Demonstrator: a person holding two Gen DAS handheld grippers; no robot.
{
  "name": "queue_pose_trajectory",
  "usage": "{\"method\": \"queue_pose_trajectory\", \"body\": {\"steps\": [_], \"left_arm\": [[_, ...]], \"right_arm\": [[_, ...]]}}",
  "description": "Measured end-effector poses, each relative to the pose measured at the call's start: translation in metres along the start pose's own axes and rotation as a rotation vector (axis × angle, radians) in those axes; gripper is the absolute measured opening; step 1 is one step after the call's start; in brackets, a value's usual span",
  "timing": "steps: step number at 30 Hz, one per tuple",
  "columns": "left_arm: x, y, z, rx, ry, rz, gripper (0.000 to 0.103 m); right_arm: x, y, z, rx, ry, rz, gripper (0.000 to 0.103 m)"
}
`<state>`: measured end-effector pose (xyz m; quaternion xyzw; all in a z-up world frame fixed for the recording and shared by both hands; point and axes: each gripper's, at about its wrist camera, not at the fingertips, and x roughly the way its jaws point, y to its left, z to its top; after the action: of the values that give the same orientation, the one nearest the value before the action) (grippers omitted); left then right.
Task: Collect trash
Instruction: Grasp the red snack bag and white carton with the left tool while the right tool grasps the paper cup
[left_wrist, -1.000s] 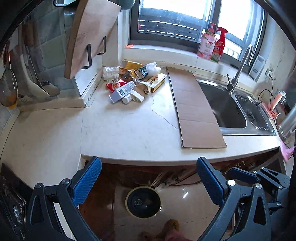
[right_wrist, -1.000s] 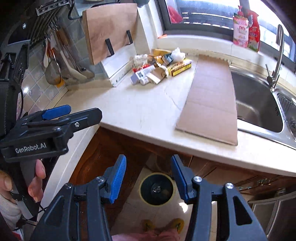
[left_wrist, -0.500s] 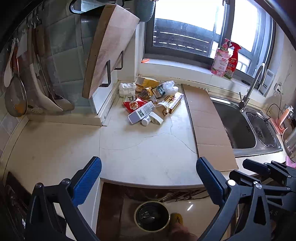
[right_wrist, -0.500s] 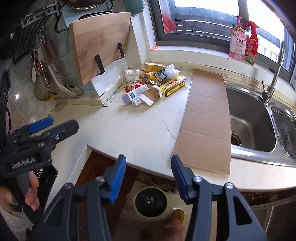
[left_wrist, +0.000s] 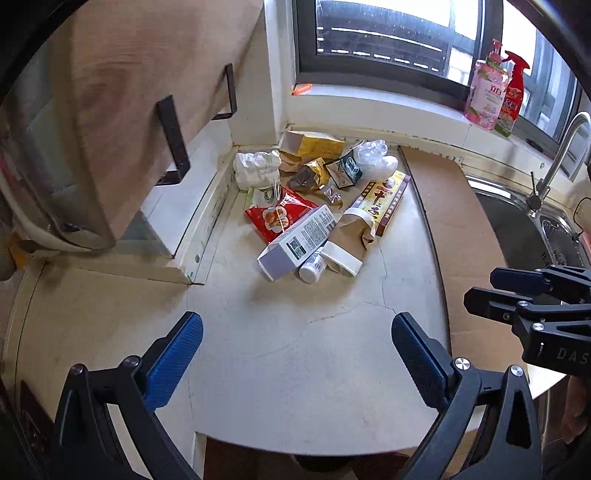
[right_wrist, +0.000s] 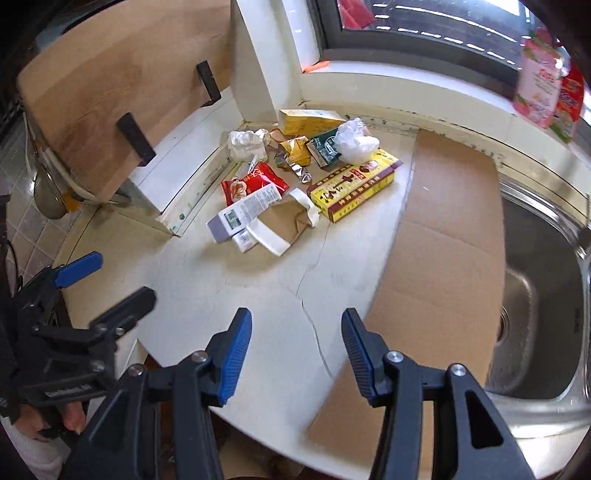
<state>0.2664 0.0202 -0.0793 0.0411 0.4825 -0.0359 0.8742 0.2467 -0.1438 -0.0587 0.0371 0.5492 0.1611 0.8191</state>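
A heap of trash lies in the back corner of the cream stone countertop (left_wrist: 303, 362), under the window and against the white raised ledge (left_wrist: 199, 221). Nearest the front edge is a white and lilac printed carton (left_wrist: 299, 242), lying across a small white bottle (left_wrist: 312, 266) and a crumpled brown paper bag with white handles (left_wrist: 354, 232). Beside these, a long yellow and maroon box with large characters (right_wrist: 354, 184) points toward the back edge. Behind them sit a red snack packet (left_wrist: 280, 214), a wad of white tissue (left_wrist: 256, 168), gold foil wrappers (left_wrist: 310, 175), a dark green packet (right_wrist: 325, 147), a clear crumpled plastic bag (left_wrist: 371, 157) and a yellow cardboard box (left_wrist: 312, 144). A flat brown cardboard sheet (right_wrist: 443, 236) runs from the back edge to the front edge, between the heap and the steel sink (right_wrist: 535, 288). The left gripper (left_wrist: 295, 354) hangs above bare countertop near the front edge, its blue-padded fingers spread wide with nothing between them. The right gripper (right_wrist: 295, 354) hovers over a crack in the countertop beside the sheet, its fingers parted about halfway and empty. A wooden cutting board (right_wrist: 110, 96) leans above the ledge.
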Motion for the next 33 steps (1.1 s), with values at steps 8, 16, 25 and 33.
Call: {"method": "queue_pose_trajectory", "body": {"steps": [8, 16, 25, 33], "left_arm": [[0.095, -0.002, 0.060, 0.009, 0.124, 0.017, 0.092], [0.158, 0.014, 0.092, 0.000, 0.264, -0.019, 0.081], [0.204, 0.013, 0.095, 0.018, 0.374, -0.072, 0.081], [0.202, 0.001, 0.090, 0.038, 0.333, -0.085, 0.045]], "right_arm": [[0.057, -0.029, 0.052, -0.020, 0.077, 0.056, 0.051], [0.093, -0.046, 0.077, 0.009, 0.130, 0.124, 0.051], [0.114, -0.043, 0.086, 0.019, 0.170, 0.193, 0.051], [0.125, -0.042, 0.088, 0.033, 0.194, 0.205, 0.051]]}}
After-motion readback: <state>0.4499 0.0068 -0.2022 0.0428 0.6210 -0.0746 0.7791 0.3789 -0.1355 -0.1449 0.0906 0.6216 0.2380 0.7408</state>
